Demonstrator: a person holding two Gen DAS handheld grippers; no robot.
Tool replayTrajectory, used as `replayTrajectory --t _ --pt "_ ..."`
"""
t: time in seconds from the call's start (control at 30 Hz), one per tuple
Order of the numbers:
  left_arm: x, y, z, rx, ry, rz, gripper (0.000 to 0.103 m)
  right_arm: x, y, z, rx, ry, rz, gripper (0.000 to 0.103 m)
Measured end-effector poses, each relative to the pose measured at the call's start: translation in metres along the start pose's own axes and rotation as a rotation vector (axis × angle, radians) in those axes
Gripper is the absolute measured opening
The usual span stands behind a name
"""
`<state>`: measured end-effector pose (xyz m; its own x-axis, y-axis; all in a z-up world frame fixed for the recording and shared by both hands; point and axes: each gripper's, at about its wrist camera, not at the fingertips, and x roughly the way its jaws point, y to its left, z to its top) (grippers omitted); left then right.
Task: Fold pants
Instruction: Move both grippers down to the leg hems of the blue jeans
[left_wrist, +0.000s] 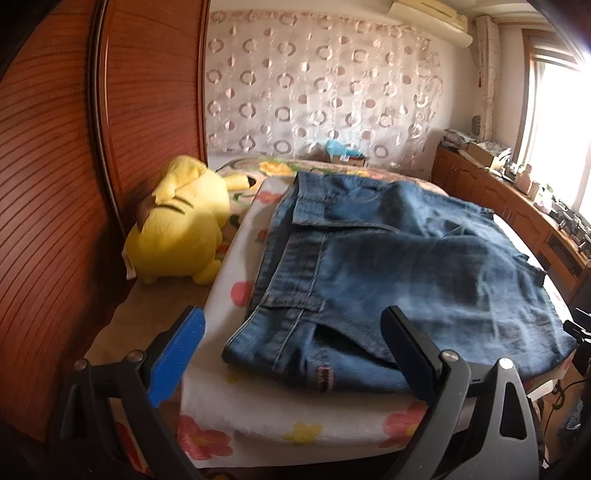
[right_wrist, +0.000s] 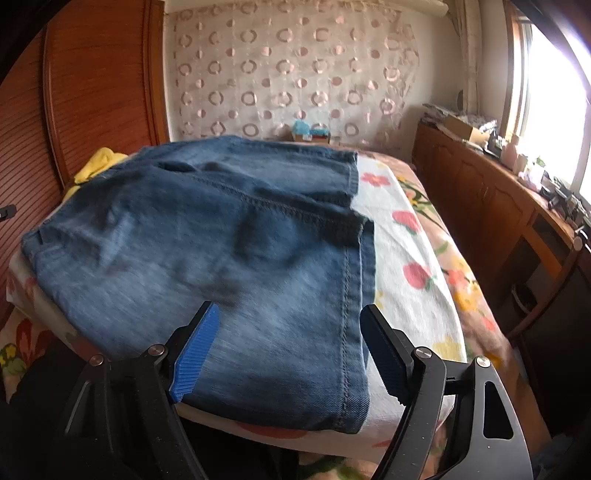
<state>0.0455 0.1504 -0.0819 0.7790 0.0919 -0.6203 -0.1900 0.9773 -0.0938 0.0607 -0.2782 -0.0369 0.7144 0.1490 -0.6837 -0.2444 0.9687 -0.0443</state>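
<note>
Blue denim pants (left_wrist: 406, 258) lie folded on a bed with a white floral blanket (left_wrist: 295, 417). In the left wrist view the waistband and a belt loop face me at the near left corner. My left gripper (left_wrist: 293, 317) hovers wide open just above that corner, its blue pad (left_wrist: 177, 354) off the cloth on the left. In the right wrist view the pants (right_wrist: 184, 240) show their stitched hems at the right. My right gripper (right_wrist: 290, 308) straddles the near right corner of the denim, fingers apart, with cloth between them and no visible pinch.
A yellow plush toy (left_wrist: 181, 225) lies at the bed's left side against a red-brown wooden wardrobe (left_wrist: 55, 184). A low wooden cabinet (right_wrist: 498, 206) with clutter on top runs along the right under a bright window. A curtain with ring patterns hangs behind the bed.
</note>
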Motion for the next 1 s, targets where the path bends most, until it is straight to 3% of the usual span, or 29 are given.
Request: replayTrajectory --t 0.3,0.63,1.0 --pt "0.025 0.017 -0.017 -0.023 0.071 0.000 0.080 0.006 -0.013 -0.011 0.026 0.047 0.000 0.080" --pt "0.043 0.023 -0.036 -0.047 0.142 -0.003 0.080 0.004 -0.023 -0.020 0.052 0.071 0.008 0.079" --pt "0.043 0.022 -0.040 -0.033 0.140 0.007 0.080 0.001 -0.026 -0.032 0.057 0.093 0.006 0.074"
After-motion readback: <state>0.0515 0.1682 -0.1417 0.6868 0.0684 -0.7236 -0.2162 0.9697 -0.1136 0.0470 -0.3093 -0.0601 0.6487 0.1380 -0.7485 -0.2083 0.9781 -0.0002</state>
